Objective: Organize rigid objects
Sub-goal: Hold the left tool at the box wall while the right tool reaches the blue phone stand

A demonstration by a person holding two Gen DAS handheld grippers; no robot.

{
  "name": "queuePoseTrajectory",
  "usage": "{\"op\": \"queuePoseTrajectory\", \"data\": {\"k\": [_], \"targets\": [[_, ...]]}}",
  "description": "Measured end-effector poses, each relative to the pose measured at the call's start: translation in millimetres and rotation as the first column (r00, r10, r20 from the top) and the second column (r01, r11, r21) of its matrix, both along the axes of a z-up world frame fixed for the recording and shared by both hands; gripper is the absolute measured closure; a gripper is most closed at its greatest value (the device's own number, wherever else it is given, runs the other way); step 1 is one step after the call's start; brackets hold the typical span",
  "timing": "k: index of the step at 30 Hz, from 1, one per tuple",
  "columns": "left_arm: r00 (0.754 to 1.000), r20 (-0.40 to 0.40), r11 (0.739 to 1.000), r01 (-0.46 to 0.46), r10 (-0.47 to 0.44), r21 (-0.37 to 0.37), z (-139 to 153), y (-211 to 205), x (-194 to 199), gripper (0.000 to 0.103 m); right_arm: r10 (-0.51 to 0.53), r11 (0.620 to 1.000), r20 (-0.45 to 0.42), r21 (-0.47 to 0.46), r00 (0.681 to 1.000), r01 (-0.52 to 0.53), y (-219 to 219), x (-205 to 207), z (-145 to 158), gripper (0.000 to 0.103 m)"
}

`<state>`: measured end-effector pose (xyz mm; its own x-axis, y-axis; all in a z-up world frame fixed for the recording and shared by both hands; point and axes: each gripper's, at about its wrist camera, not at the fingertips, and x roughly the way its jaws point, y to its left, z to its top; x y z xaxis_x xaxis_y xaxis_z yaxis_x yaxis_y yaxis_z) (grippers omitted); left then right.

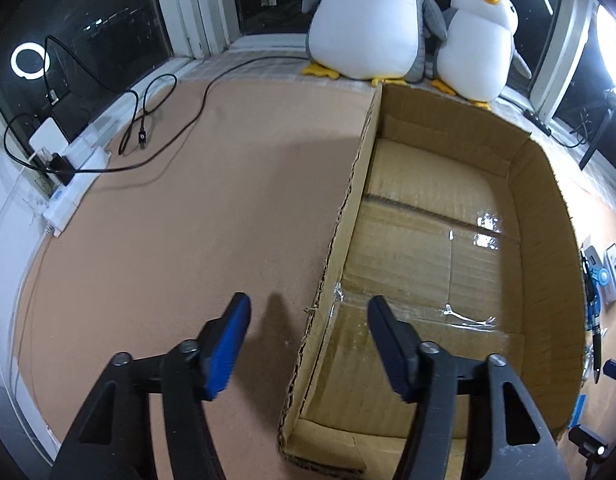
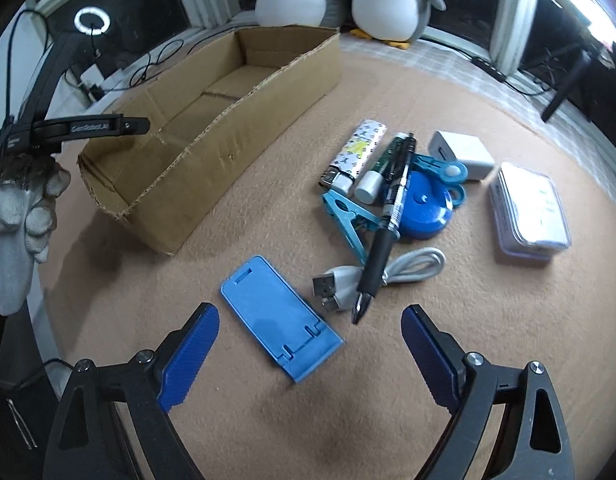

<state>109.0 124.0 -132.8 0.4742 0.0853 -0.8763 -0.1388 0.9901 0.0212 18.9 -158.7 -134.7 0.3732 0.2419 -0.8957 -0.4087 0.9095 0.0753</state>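
Note:
An empty cardboard box (image 1: 440, 240) lies open on the brown mat; it also shows in the right wrist view (image 2: 211, 120). My left gripper (image 1: 308, 312) is open and empty, astride the box's left wall near its front. My right gripper (image 2: 310, 320) is open and empty, just above a blue phone stand (image 2: 277, 318). Beyond it lie a black pen (image 2: 384, 236), a white USB cable (image 2: 396, 270), a blue clip (image 2: 350, 216), a blue tape measure (image 2: 424, 204), a lighter (image 2: 356, 156), a white charger (image 2: 462, 154) and a flat white case (image 2: 530, 212).
Two plush penguins (image 1: 368, 20) sit on the sill behind the box. A power strip with black cables (image 1: 71, 160) lies at the mat's left edge. The left gripper's body (image 2: 67, 128) and gloved hand show at the left of the right wrist view.

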Motion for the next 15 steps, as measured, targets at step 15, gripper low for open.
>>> {"op": "queuePoseTrajectory", "data": {"k": [15], "targets": [[1.0,-0.023,1.0,0.007,-0.007,-0.003,-16,2,5,0.054,0.059,0.998,-0.1,0.04,0.993,-0.055,10,19,-17,0.018]]}}
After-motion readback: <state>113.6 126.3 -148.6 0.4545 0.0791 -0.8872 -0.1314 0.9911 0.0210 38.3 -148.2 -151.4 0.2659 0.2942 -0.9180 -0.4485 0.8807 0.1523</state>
